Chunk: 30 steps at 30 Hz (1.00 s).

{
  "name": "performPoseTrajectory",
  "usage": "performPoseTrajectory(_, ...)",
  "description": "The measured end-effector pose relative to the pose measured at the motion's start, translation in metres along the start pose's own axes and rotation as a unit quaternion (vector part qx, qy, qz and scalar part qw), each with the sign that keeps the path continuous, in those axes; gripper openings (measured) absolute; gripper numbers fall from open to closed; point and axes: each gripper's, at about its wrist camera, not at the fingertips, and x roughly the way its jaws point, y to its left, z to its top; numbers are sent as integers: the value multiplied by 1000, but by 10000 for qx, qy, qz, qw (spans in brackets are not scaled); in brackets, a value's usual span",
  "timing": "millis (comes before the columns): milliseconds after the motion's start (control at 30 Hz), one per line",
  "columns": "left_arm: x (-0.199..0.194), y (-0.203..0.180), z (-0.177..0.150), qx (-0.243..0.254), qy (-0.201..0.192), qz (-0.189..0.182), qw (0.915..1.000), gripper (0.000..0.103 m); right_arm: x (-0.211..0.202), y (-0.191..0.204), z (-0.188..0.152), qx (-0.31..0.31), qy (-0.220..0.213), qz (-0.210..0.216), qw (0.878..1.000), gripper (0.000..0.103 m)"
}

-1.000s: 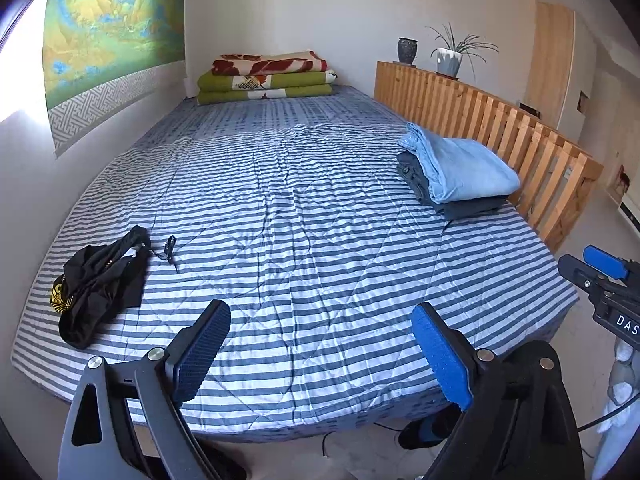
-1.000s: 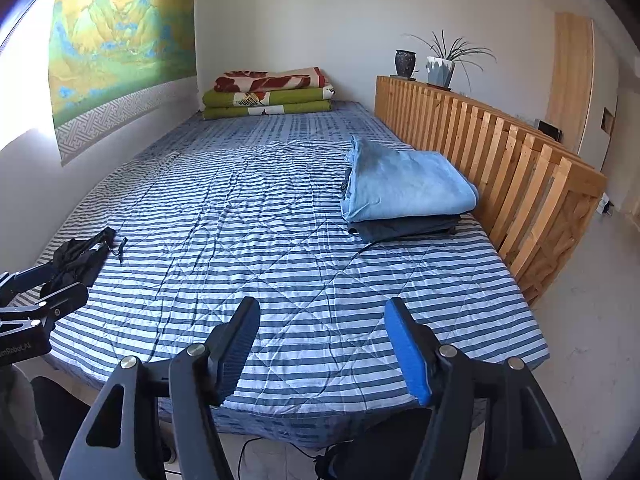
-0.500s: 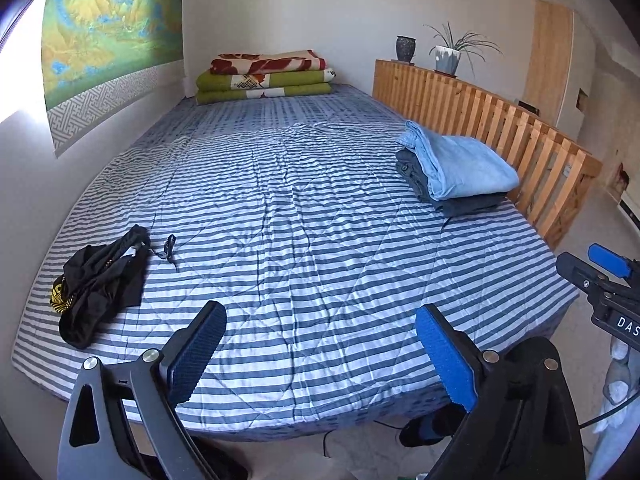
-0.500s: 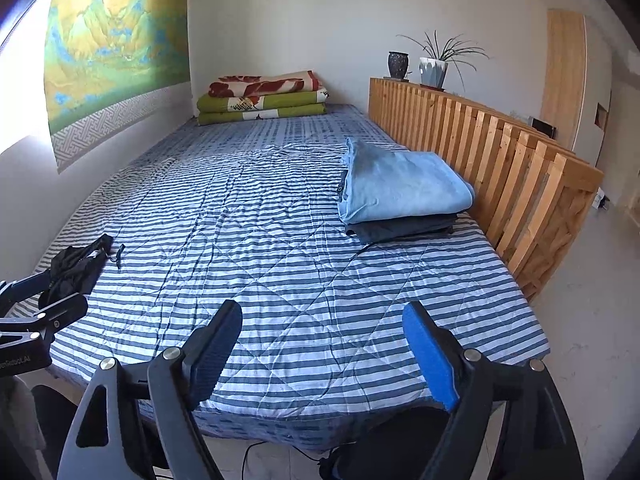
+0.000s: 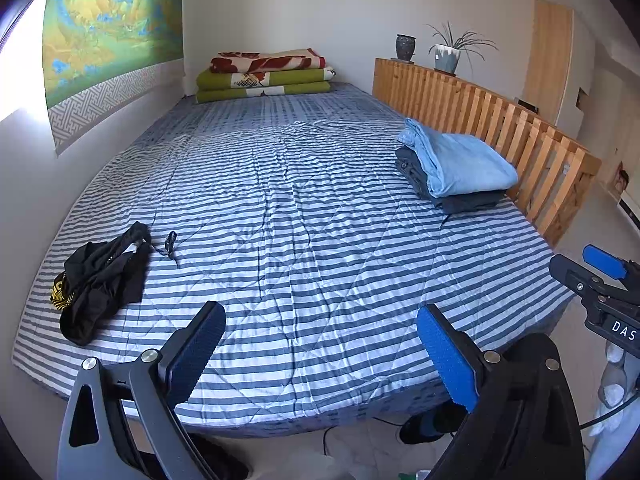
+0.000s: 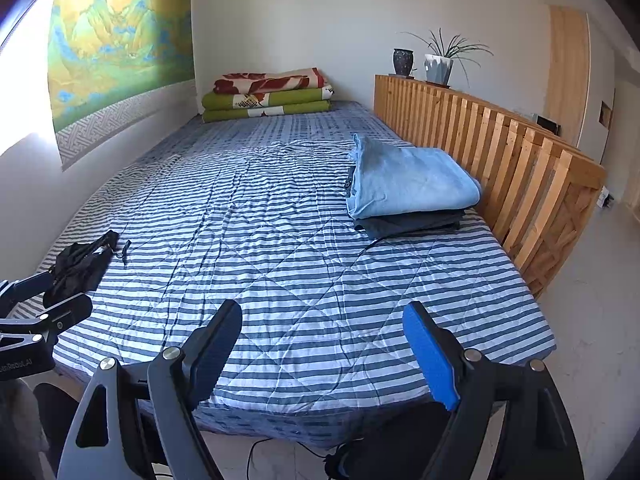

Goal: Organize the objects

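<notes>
Left wrist view shows us a crumpled black garment [image 5: 100,280] left loose near the striped bed's [image 5: 304,216] edge, well apart from the folded light-blue and dark-grey clothes stack [image 5: 452,168]. Both our left gripper [image 5: 320,352] and right gripper [image 6: 324,344] have jaws wide, empty.

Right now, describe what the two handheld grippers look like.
Both share one build. The left gripper has two dark grey, angular fingers with silver bolt heads and blue ribbed pads. The right gripper matches it: blue pads, silver bolts. Seen from the left camera, its black body carries white letters "DAS", cut off at the picture's edge.
</notes>
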Motion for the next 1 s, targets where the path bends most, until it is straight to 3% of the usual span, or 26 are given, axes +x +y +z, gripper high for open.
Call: performPoseTrajectory(1000,28,-6,3,61,212,-37,9997,99,23,-2,-1,70,213,39,9997,79)
